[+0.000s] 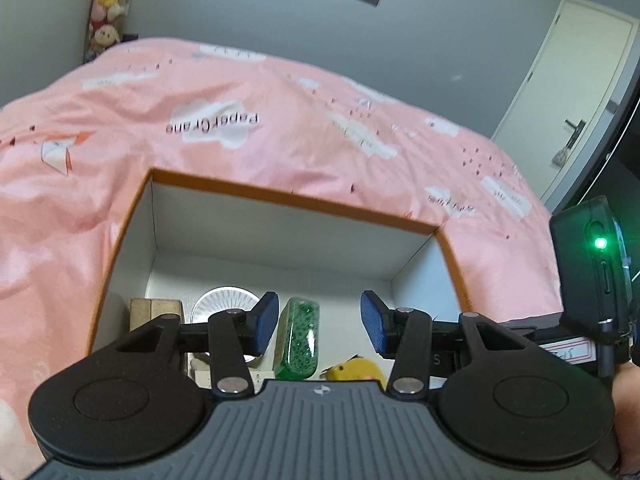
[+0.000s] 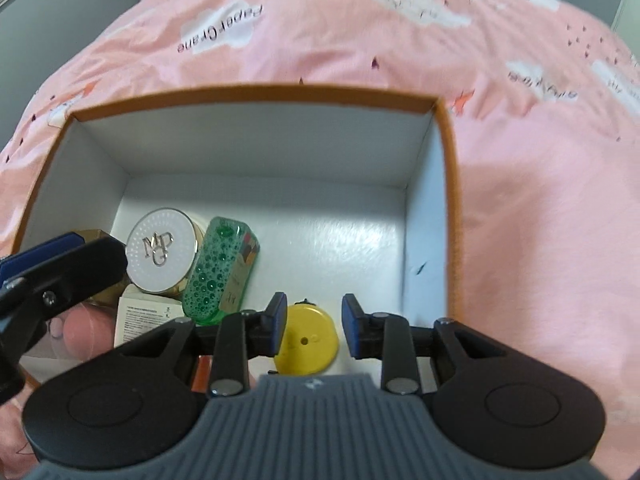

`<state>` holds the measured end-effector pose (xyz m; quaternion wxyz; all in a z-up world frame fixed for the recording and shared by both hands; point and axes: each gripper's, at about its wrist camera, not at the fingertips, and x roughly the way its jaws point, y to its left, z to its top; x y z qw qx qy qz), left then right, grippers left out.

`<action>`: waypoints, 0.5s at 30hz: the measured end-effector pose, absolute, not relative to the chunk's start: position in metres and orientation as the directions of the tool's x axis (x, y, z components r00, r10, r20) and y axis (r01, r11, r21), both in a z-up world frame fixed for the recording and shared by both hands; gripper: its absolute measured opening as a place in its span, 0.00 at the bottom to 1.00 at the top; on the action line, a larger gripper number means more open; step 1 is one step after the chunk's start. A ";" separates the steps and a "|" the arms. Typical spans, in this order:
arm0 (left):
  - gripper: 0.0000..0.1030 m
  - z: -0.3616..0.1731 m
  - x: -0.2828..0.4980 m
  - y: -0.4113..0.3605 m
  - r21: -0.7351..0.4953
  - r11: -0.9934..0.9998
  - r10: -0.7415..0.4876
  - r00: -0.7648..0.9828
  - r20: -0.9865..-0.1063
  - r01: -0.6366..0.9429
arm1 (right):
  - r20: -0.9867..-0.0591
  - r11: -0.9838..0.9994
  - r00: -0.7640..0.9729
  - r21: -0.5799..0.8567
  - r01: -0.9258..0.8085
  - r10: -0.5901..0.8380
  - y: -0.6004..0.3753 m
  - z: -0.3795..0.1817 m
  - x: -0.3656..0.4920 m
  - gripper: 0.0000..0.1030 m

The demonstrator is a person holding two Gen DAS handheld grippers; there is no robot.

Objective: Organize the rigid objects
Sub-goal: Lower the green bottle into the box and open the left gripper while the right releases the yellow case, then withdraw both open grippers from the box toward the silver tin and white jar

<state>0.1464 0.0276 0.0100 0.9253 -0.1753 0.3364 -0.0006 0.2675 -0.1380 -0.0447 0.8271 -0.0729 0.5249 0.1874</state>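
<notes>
An open box with an orange rim and white inside rests on a pink bedspread. My right gripper hovers over its near floor, open, with a yellow disc lying below the gap and touching neither pad. Beside the disc stand a green bubble-patterned bottle and a white round compact. My left gripper is open and empty above the same box. Under it are the green bottle and a yellow object. One of the left gripper's fingers reaches in from the left in the right wrist view.
At the box's left end lie a white carton, a gold box and a pink round thing. The box's right half floor is bare. The bedspread surrounds the box; a door stands far right.
</notes>
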 end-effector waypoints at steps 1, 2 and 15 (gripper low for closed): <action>0.52 0.013 0.143 0.027 -0.325 0.939 -0.119 0.784 -0.609 -0.110 | -0.889 0.918 0.391 0.074 -0.390 0.238 -0.140 -0.040 0.265 0.29; 0.52 0.017 0.139 0.026 -0.321 0.941 -0.118 0.793 -0.597 -0.102 | -0.881 0.917 0.404 0.074 -0.393 0.244 -0.140 -0.034 0.261 0.29; 0.52 0.047 0.090 0.009 -0.253 0.968 -0.143 0.825 -0.547 0.000 | -0.787 0.890 0.473 0.203 -0.409 0.397 -0.184 0.018 0.187 0.37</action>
